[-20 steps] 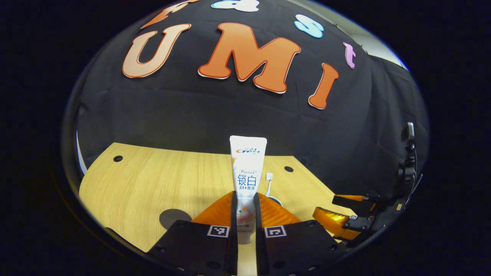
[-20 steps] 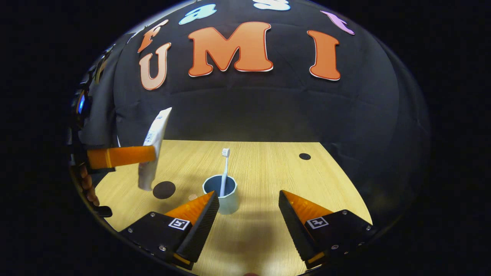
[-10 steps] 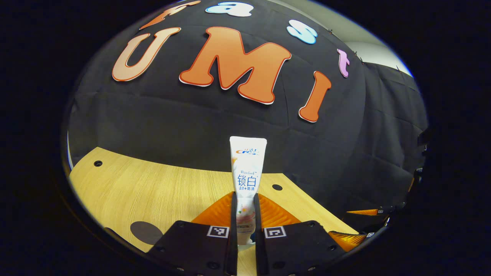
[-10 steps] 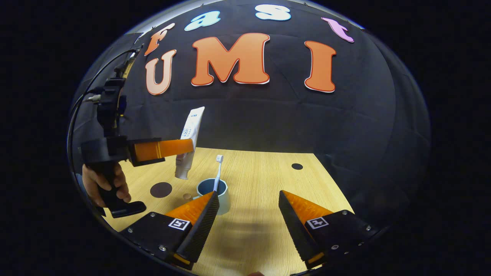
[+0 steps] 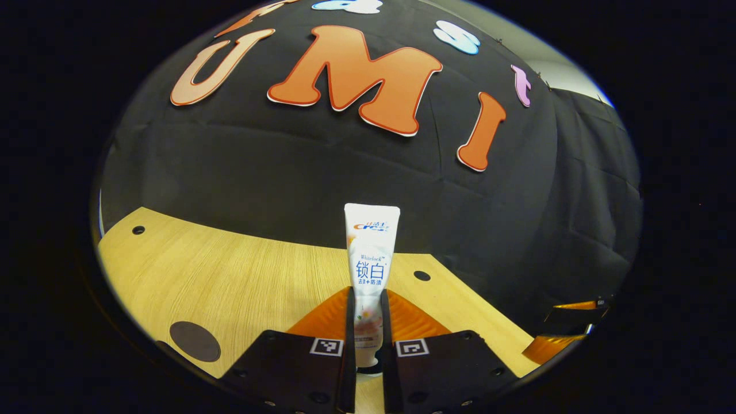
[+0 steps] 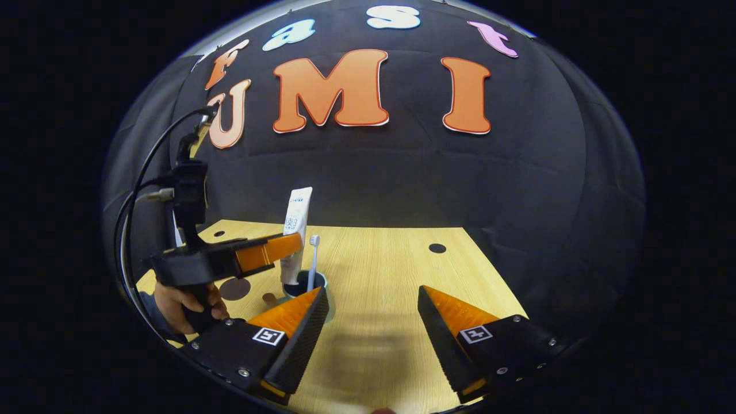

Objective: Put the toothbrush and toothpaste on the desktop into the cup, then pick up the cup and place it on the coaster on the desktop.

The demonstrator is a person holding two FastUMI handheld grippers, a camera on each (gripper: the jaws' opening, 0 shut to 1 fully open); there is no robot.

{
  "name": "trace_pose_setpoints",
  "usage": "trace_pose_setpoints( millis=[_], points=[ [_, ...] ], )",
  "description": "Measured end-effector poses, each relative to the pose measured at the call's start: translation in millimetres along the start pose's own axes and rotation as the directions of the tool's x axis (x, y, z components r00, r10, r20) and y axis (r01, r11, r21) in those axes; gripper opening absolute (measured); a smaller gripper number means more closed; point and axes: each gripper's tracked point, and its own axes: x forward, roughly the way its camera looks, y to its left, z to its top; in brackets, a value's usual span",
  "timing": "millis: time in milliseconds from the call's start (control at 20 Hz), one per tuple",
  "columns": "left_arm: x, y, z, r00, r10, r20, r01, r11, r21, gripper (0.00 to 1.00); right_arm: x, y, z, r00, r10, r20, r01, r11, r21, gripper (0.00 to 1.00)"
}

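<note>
Our left gripper [image 5: 365,322] is clamped on the toothpaste [image 5: 370,259], upright just above the cup [image 6: 300,285] that holds the toothbrush [image 6: 312,259] near the desktop's [image 6: 379,270] left edge. We hold the right gripper [image 6: 374,310] apart. We see the coaster [image 5: 194,341] left of the cup.

black cloth wall [image 6: 517,190] behind light wood desk [image 6: 391,270] w/ round holes.

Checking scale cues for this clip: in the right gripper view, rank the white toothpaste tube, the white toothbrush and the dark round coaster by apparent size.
1. White toothpaste tube, held upright over the blue cup.
2. White toothbrush: almost as tall but far thinner.
3. Dark round coaster, partly hidden by the left gripper.
All lie similarly far away.
</note>
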Motion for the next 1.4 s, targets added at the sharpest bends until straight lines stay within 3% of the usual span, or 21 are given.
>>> trace_pose_setpoints(
  millis=[500, 800, 900, 950, 1000, 1050, 1250, 1400],
  points=[
    [8.1, 9.7, -40.9, 0.996, 0.089, -0.016, -0.087, 0.99, 0.113, 0.19, 7.1, -11.2, -5.4, 1.0, -0.014, -0.018, 0.014, 1.0, -0.027, 0.95],
    [3.1, 14.5, -46.6, 0.994, 0.101, -0.036, -0.095, 0.987, 0.129, 0.32, 8.6, -17.9, -3.4, 0.999, -0.034, -0.02, 0.034, 0.999, -0.025, 0.95],
    [2.3, 15.9, -47.2, 0.994, 0.099, -0.047, -0.092, 0.987, 0.132, 0.39, 9.8, -18.5, -4.8, 0.999, -0.037, -0.024, 0.037, 0.999, -0.028, 0.95],
    [1.7, 17.2, -47.0, 0.994, 0.095, -0.05, -0.087, 0.987, 0.136, 0.48, 9.7, -18.7, -5.3, 0.999, -0.038, -0.024, 0.037, 0.999, -0.029, 0.95],
    [-1.0, 16.5, -46.9, 0.995, 0.088, -0.056, -0.079, 0.987, 0.139, 0.45, 9.4, -17.8, -5.1, 0.999, -0.041, -0.025, 0.04, 0.999, -0.03, 0.95],
    [-2.7, 16.3, -46.8, 0.995, 0.082, -0.059, -0.073, 0.987, 0.142, 0.56, 9.2, -18.0, -4.8, 0.999, -0.042, -0.024, 0.041, 0.999, -0.029, 0.95],
    [-17.6, 22.0, -41.6, 0.995, 0.069, -0.071, -0.057, 0.987, 0.153, 0.83, 10.5, -17.9, -6.0, 0.998, -0.054, -0.032, 0.053, 0.998, -0.029, 0.95],
    [-36.8, 37.8, -25.9, 0.995, 0.081, -0.05, -0.071, 0.983, 0.167, 0.9, 12.6, -15.3, -9.9, 0.997, -0.055, -0.05, 0.054, 0.998, -0.018, 0.95]
  ],
)
